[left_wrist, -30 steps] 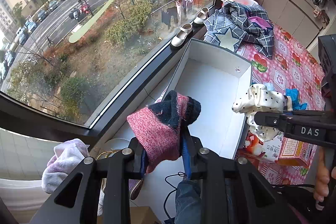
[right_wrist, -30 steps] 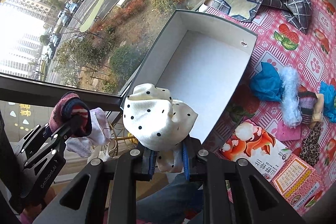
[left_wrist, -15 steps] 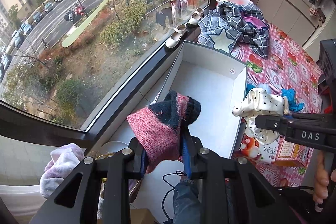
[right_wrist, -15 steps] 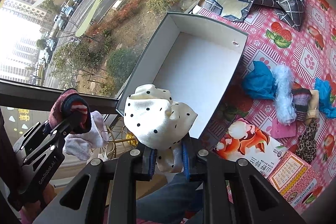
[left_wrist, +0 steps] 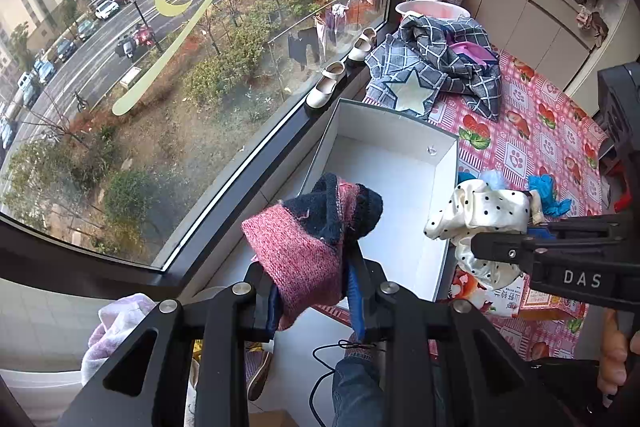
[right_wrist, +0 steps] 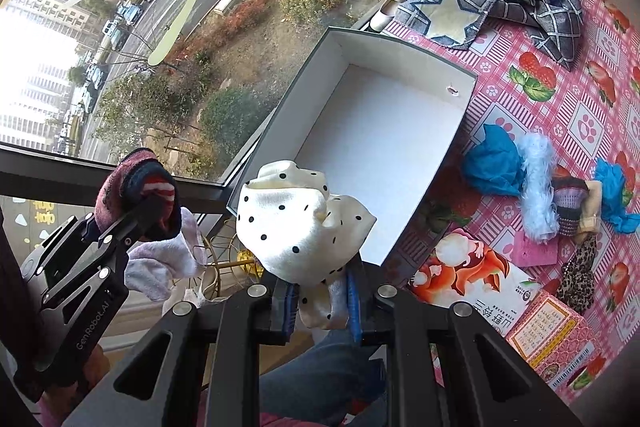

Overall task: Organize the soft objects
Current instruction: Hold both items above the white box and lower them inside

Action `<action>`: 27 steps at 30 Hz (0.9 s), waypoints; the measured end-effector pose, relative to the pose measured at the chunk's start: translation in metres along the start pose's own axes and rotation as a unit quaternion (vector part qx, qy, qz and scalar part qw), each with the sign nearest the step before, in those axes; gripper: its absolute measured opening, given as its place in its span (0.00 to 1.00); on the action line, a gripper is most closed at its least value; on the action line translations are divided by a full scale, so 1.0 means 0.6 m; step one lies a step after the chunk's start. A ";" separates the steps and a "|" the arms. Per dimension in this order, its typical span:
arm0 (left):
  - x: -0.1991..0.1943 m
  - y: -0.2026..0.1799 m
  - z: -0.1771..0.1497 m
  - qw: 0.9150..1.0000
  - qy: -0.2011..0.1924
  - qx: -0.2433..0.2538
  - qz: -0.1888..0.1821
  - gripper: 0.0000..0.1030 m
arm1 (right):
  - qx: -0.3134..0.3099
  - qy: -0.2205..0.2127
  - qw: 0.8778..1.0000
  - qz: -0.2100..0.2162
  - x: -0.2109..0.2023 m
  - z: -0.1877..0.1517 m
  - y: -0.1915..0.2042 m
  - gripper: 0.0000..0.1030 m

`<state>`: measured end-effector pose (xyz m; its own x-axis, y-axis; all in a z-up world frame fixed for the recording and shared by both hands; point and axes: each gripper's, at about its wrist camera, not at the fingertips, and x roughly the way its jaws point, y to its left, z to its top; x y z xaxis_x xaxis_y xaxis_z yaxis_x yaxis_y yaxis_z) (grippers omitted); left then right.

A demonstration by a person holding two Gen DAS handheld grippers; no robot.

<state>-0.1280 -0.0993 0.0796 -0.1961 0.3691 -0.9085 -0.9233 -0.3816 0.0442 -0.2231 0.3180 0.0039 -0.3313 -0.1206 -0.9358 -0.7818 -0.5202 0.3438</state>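
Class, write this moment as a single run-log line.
left gripper: shut on pink knit sock | right gripper: shut on polka-dot cloth | white box: empty, nothing placed yet

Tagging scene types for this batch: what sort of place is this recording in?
Probably a home's enclosed balcony, high up: a big window overlooks streets and trees, shoes sit on its sill, and a patterned tablecloth carries clothes and a white box.
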 end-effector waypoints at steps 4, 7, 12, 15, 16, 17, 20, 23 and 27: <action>-0.012 -0.003 0.006 1.000 -0.011 0.004 -0.001 0.29 | -0.015 -0.015 1.000 -0.003 -0.020 0.006 0.016 0.21; -0.019 -0.006 0.009 1.000 -0.017 0.008 -0.002 0.29 | -0.015 -0.024 1.000 -0.004 -0.031 0.009 0.018 0.21; -0.030 -0.001 0.007 1.000 -0.024 0.010 -0.001 0.29 | -0.015 -0.025 1.000 -0.006 -0.033 0.010 0.021 0.21; -0.030 0.000 0.007 1.000 -0.025 0.007 -0.003 0.29 | -0.020 -0.024 0.999 -0.006 -0.034 0.009 0.028 0.21; -0.030 0.001 0.007 1.000 -0.025 0.007 -0.004 0.29 | -0.022 -0.025 0.999 -0.007 -0.035 0.009 0.031 0.21; -0.030 0.001 0.007 1.000 -0.026 0.006 -0.004 0.29 | -0.024 -0.026 0.999 -0.008 -0.036 0.009 0.034 0.21; -0.027 -0.002 0.009 1.000 -0.025 0.006 -0.008 0.29 | -0.027 -0.027 0.999 -0.009 -0.038 0.006 0.038 0.21; -0.022 -0.006 0.011 1.000 -0.022 0.009 -0.013 0.29 | -0.024 -0.028 0.999 -0.010 -0.038 0.003 0.035 0.21; -0.012 -0.011 0.014 1.000 -0.016 0.011 -0.021 0.29 | -0.014 -0.030 0.999 -0.013 -0.039 -0.001 0.023 0.21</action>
<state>-0.1231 -0.0924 0.0890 -0.1677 0.4105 -0.8963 -0.9380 -0.3463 0.0169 -0.2257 0.3129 0.0307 -0.3431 -0.0569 -0.9376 -0.7760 -0.5453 0.3170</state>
